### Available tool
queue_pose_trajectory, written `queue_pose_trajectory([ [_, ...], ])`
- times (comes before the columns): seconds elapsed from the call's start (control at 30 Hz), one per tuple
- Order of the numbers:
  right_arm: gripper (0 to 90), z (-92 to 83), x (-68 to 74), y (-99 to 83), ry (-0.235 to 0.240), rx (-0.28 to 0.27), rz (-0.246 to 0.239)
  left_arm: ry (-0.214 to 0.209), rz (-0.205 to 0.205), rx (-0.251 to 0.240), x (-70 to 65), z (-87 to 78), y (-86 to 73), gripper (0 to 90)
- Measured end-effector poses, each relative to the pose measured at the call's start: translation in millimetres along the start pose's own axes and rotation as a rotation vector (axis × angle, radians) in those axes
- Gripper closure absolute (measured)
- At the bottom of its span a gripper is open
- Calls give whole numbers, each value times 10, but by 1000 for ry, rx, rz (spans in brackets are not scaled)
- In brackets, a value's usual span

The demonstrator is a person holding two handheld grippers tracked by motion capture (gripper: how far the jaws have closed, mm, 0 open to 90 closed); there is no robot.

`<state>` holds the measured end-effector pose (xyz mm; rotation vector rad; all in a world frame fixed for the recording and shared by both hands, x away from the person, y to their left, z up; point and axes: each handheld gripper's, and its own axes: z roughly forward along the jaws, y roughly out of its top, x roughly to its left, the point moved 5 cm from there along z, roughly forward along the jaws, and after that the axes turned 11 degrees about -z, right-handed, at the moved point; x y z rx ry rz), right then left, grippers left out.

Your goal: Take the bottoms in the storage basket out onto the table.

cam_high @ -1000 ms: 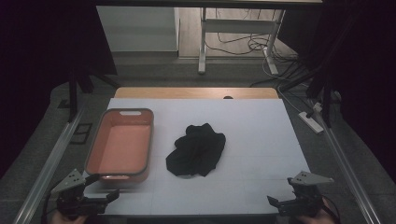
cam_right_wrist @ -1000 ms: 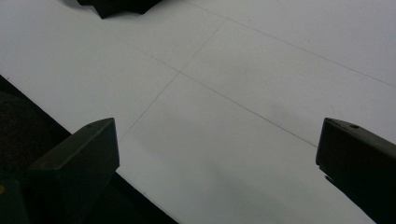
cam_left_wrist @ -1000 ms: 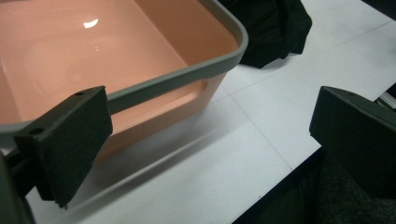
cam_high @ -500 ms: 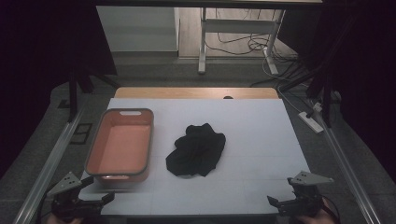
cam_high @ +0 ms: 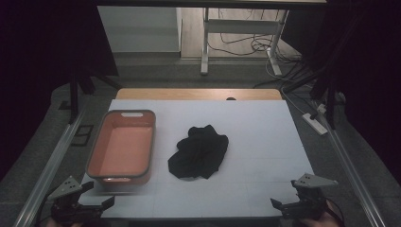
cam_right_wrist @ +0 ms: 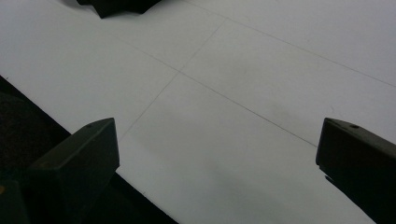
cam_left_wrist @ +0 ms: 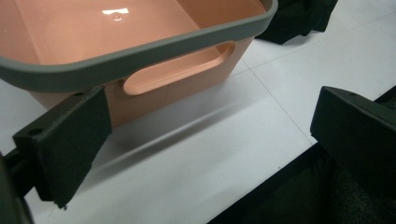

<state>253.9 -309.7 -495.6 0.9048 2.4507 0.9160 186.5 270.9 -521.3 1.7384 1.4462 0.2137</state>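
An empty orange tub [cam_high: 122,147] with a grey rim stands on the left of the white table [cam_high: 255,127]. A crumpled black cloth [cam_high: 198,152] lies just right of it, mid-table. My left gripper [cam_high: 98,197] is open at the table's front left corner, just below the tub's near end. In the left gripper view the tub's handle wall [cam_left_wrist: 177,70] sits close beyond the wide-apart jaws, and the cloth [cam_left_wrist: 299,21] shows at top right. My right gripper [cam_high: 287,199] is open at the front right corner over bare table; the cloth's edge [cam_right_wrist: 121,5] peeks in at the top.
Metal rails [cam_high: 52,165] run along both sides of the table. A power strip [cam_high: 314,123] lies off the right edge. A wooden strip [cam_high: 198,93] borders the far end, with a desk frame and cables on the floor beyond.
The left gripper has shifted slightly back toward the front left corner. The right gripper, tub and cloth have stayed put.
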Motion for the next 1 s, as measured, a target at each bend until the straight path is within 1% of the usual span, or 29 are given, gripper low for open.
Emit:
queue_pose_trajectory([
  [0.27,0,1,0,0,-1,3,0,5,-2,16,15,-10,-27,0],
  [0.5,0,1,4,1,0,2,2,10,-5,41,27,-13,-57,0],
  [0.7,0,3,7,2,0,6,1,16,1,69,36,-8,-88,0],
  [1.0,0,11,8,1,-2,13,-6,13,5,73,30,0,-85,0],
])
